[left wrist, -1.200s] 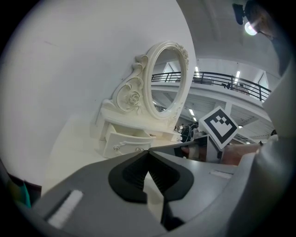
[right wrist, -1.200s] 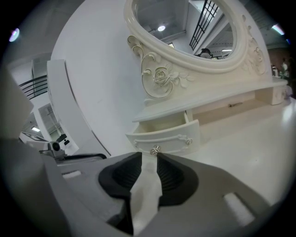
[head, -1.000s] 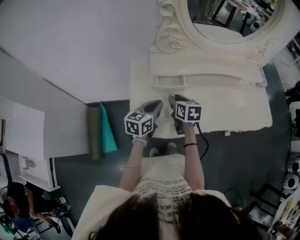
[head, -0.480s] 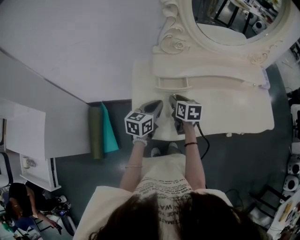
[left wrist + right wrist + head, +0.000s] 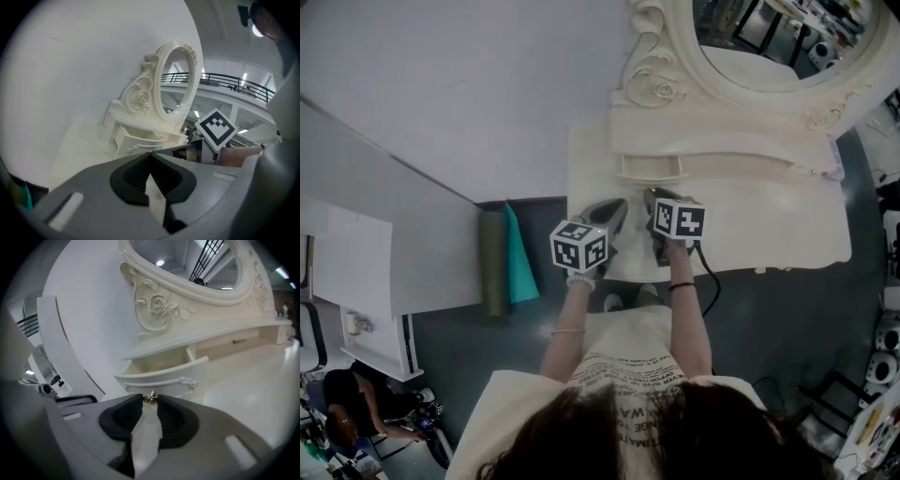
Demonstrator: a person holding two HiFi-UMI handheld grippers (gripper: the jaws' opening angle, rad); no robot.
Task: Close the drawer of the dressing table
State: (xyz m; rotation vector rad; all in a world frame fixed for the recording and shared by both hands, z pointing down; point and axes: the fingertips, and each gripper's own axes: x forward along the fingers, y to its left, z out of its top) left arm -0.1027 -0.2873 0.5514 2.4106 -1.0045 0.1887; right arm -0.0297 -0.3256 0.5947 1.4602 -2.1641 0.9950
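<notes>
At the wall: a white dressing table (image 5: pixel 769 225) stands with its carved oval mirror (image 5: pixel 769 37) rising behind the top; the person stands at its front edge, a gripper in each hand.
Drawer: the drawer (image 5: pixel 164 376) sits under the shelf below the mirror, towards the table's left end. It is pulled partway out, so its pale inside shows in the right gripper view. Its curved front carries a scrolled pull (image 5: pixel 161 382).
Knob: a small brass knob (image 5: pixel 150 397) shows low at the drawer's front, right at the tips of the right claw.
Right claw: the right gripper (image 5: pixel 150 400) points at the drawer front from just before it. Its jaws have just been closing and now stand a narrow gap apart, with the knob between the tips, which sit against it on both sides.
Left claw: the left gripper (image 5: pixel 150 153) has its jaws together, tips meeting, nothing between them. It is held just left of the right gripper, over the table's front part, apart from the drawer.
Floor: a green roll (image 5: pixel 492 267) and a teal sheet (image 5: pixel 517 267) lie by the wall, left of the table.
</notes>
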